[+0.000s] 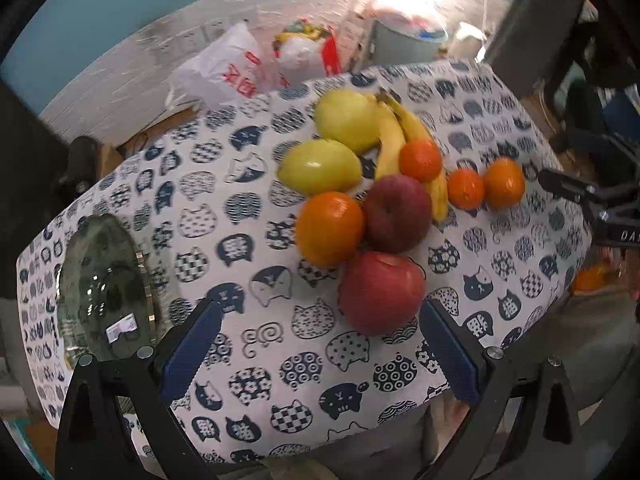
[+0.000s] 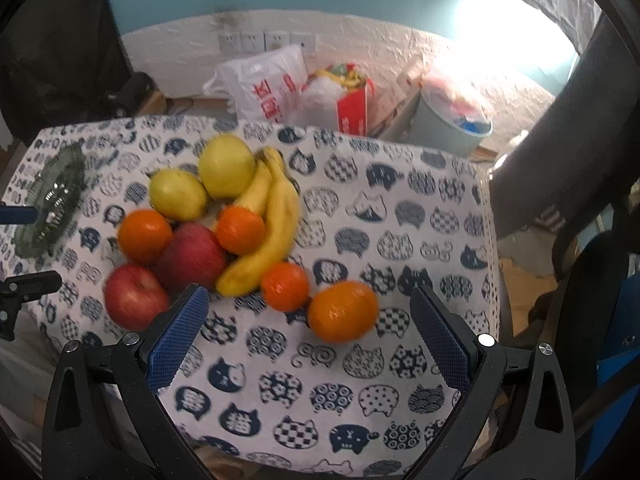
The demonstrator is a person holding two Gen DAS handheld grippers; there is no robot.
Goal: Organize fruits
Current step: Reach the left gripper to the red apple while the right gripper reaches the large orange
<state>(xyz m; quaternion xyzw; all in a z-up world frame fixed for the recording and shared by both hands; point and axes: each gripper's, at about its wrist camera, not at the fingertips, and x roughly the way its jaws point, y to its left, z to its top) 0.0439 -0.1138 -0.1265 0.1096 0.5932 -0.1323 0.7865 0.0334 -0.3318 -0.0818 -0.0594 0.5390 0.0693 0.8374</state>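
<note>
We have sorted nothing: both the left gripper (image 1: 320, 344) and right gripper (image 2: 312, 332) gape empty, the fruits (image 1: 380, 184) sit heaped centre-frame, and the glass plate (image 1: 102, 288) at lower left is bare.

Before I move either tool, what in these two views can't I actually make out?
- Glass dish: left wrist view, interior lost in reflections; right wrist view, blurred.
- Bananas: both views, an orange covers part.
- Rear apple: right wrist view, underside hidden by the front apple.
- Bucket: left wrist view, contents washed out by glare.
</note>
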